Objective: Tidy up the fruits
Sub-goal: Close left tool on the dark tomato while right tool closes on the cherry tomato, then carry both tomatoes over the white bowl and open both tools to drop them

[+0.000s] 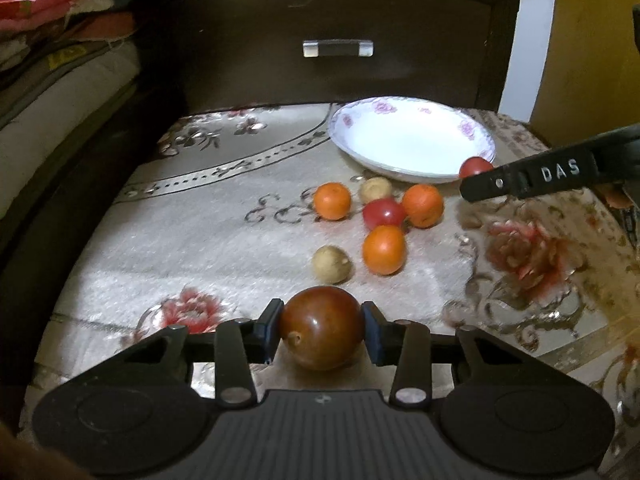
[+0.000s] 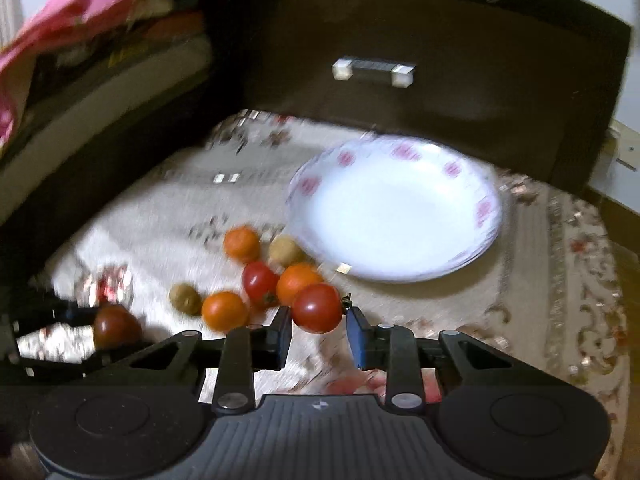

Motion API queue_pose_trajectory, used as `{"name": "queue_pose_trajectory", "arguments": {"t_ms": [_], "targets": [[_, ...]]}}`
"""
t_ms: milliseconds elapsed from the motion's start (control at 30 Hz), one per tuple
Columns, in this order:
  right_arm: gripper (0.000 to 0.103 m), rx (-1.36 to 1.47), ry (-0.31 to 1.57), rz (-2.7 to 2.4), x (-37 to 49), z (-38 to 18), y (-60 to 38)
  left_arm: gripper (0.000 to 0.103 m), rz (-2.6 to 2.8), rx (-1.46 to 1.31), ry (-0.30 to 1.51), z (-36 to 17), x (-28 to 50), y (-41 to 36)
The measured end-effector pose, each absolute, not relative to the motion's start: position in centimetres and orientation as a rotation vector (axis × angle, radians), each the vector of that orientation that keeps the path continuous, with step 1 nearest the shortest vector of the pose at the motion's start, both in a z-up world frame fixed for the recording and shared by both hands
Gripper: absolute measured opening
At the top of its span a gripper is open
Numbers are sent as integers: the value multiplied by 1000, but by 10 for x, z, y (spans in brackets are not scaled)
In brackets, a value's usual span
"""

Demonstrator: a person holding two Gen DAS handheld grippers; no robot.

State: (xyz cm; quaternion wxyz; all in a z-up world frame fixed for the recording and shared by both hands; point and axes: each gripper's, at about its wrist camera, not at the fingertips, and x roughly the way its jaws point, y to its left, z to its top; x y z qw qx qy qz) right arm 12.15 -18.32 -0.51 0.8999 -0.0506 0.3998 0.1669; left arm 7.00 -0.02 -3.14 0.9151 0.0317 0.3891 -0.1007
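Observation:
My left gripper point(image 1: 323, 322) is shut on a dark brown-red tomato point(image 1: 322, 330), held just above the floral cloth point(image 1: 200, 240); both blue pads touch its sides. My right gripper point(image 2: 318, 318) is shut on a small red tomato point(image 2: 317, 308) near the plate's front rim. From the left wrist view that tomato point(image 1: 474, 167) shows at the tip of the right gripper's fingers point(image 1: 528, 178). The white flowered plate point(image 1: 412, 140) point(image 2: 396, 208) holds no fruit. Loose on the cloth lie three oranges point(image 1: 384, 249), a red tomato point(image 1: 383, 213) and two tan fruits point(image 1: 331, 264).
A dark wooden drawer front with a clear handle point(image 1: 338, 48) stands right behind the plate. Folded bedding point(image 1: 48, 40) is stacked at the left. A yellow surface point(image 1: 592, 40) rises at the far right. The cloth drops off at its dark left edge.

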Motion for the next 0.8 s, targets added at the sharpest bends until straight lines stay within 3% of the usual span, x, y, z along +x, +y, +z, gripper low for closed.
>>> {"name": "queue_pose_trajectory", "arguments": {"t_ms": [433,800], "targets": [[26,-53,823,255,147,3,-207,46,-295,19,722,2,117,-30],[26,-73,812,238,180,-2,-215,46,-329,89,687,-1,175,-58]]}}
